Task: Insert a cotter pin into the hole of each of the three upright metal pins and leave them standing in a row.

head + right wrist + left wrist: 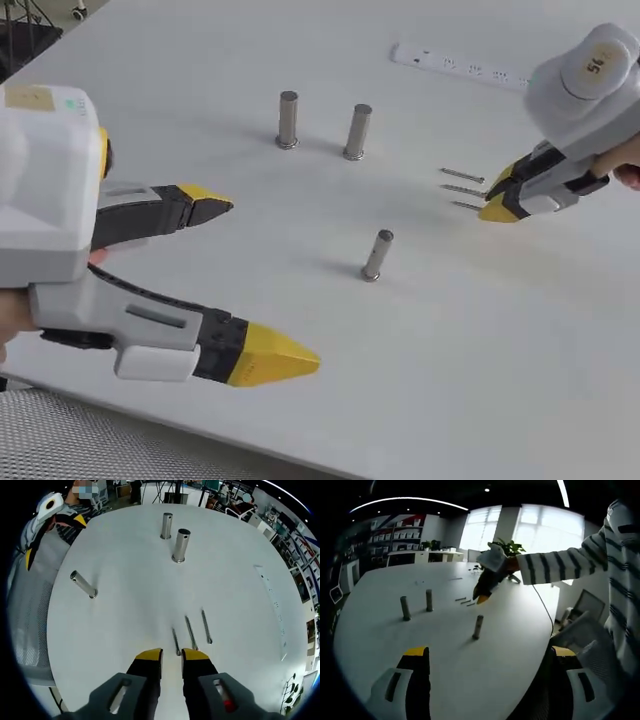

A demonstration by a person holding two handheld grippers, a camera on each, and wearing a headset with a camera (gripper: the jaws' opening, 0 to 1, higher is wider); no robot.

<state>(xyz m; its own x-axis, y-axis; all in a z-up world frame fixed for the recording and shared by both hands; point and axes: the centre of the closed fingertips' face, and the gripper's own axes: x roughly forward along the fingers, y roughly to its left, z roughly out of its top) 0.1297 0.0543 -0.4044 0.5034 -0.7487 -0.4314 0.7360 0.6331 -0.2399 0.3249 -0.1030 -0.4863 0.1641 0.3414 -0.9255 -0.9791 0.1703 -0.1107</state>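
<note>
Left gripper (274,282) is held low over the near-left part of the counter (200,60), lying roughly level and aimed towards the middle. Its fingers are spread wide with nothing between them, and the lower finger sits close to the counter's near edge, with a mesh chair (60,430) just below it. Right gripper (497,208) comes in from the far right on a striped sleeve (560,565), pitched nose-down, tips at the counter surface. Its fingers are nearly together with a narrow gap. In the right gripper view the near end of the nearest cotter pin (176,641) lies in that gap; the gap looks wider than the pin, and I can't tell whether there's contact. All three cotter pins (463,190) lie flat, side by side and roughly parallel, just beside the right gripper's tips. Two metal pins (288,120) stand upright next to each other towards the back, near each other but apart. The third metal pin (377,255) stands upright on its own, closer to the person, between the two grippers and well apart from the back pair. A white power strip (450,65) lies at the far right of the counter, behind the cotter pins. There is plenty of bare surface around every metal pin, with open room between the left gripper and the third metal pin.
</note>
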